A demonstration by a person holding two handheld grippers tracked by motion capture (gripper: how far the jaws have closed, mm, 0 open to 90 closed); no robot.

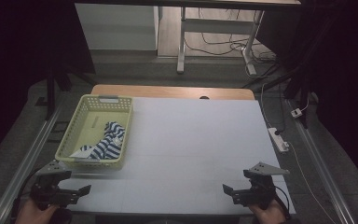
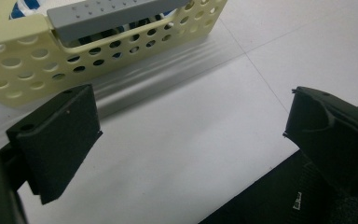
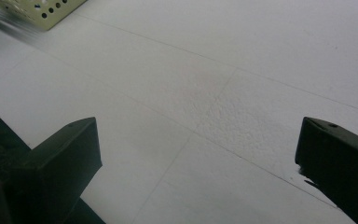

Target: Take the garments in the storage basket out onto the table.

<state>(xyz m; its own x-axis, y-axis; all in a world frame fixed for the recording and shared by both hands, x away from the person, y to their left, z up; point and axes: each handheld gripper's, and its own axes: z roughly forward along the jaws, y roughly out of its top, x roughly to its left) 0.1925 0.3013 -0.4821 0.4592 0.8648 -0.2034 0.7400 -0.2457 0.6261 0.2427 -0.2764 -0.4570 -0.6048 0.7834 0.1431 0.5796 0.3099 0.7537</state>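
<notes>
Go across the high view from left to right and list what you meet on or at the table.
Left gripper → yellow basket with the striped cloth in it → bare white table top → right gripper → white power strip on the floor beside the table.

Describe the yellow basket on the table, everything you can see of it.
The basket is a pale yellow rectangular bin, plastic by its look, with walls perforated by rows of round holes and a grey grip set into the rim at each short end. It stands upright on the white table surface, at its left side, long axis running away from the person. A blue-and-white striped cloth lies crumpled in its near half. Neither gripper touches it; the left gripper is just in front.
</notes>
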